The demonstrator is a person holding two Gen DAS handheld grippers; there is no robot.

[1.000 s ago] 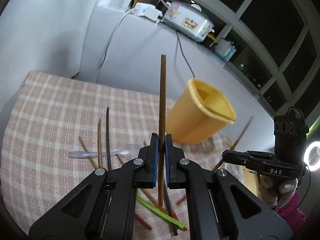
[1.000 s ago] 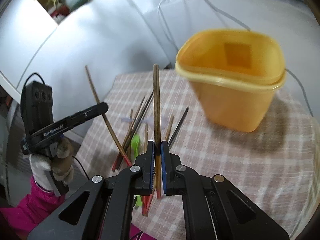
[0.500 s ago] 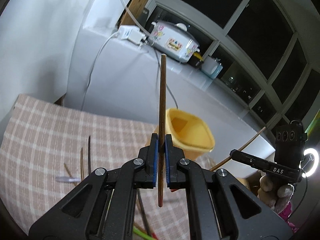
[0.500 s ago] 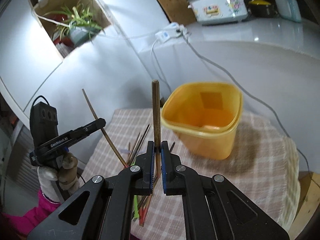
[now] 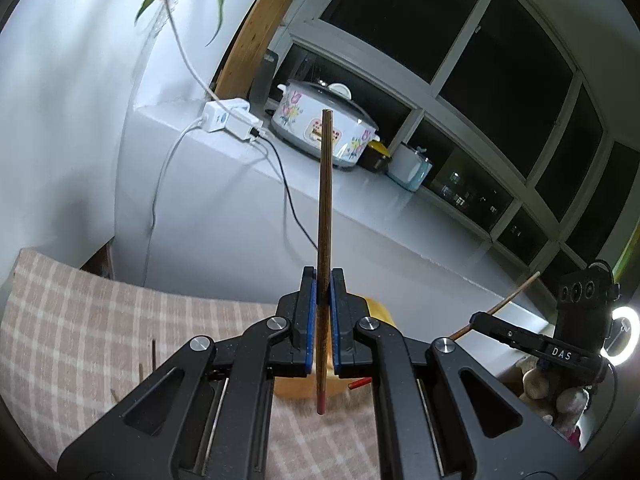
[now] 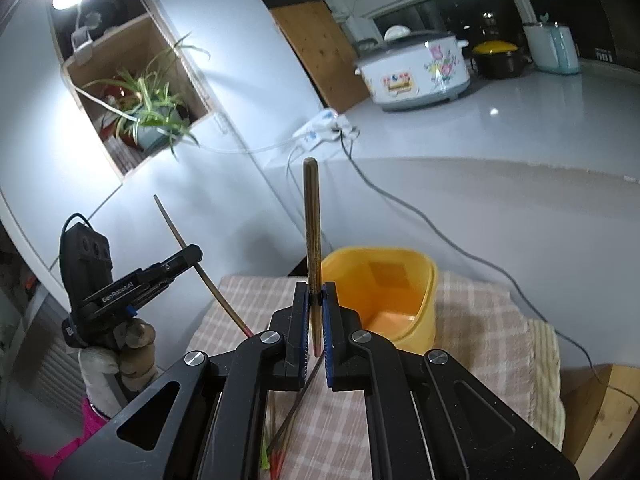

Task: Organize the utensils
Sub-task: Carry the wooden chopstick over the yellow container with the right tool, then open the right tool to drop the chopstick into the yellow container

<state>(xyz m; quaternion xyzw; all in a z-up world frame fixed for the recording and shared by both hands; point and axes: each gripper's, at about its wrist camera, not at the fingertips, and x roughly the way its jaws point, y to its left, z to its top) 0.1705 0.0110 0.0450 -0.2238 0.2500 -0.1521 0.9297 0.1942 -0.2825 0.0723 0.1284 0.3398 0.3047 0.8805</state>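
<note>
My left gripper [image 5: 324, 292] is shut on a brown chopstick [image 5: 325, 208] that stands upright, its red tip hanging below the pads. My right gripper [image 6: 316, 296] is shut on another brown chopstick [image 6: 311, 232], also upright. The yellow bin [image 6: 384, 292] stands on the checked cloth [image 6: 488, 320] just beyond and right of the right gripper; in the left wrist view only a sliver of the yellow bin [image 5: 380, 310] shows behind the fingers. Each view shows the other gripper: the right gripper [image 5: 480, 318] at right, the left gripper [image 6: 192, 254] at left. Several loose chopsticks [image 6: 288, 428] lie on the cloth below.
A white counter [image 6: 520, 128] behind the table carries a flowered rice cooker [image 6: 416, 70], a power strip [image 6: 320, 128] with cables and small pots. A wall niche holds a potted plant [image 6: 148, 116]. Dark windows [image 5: 480, 60] run along the back. A person's gloved hand [image 6: 116, 348] grips the left tool.
Both grippers have risen with their chopsticks and tilted up. The table and bin have dropped low in both views, and the counter, rice cooker and windows have come into sight.
</note>
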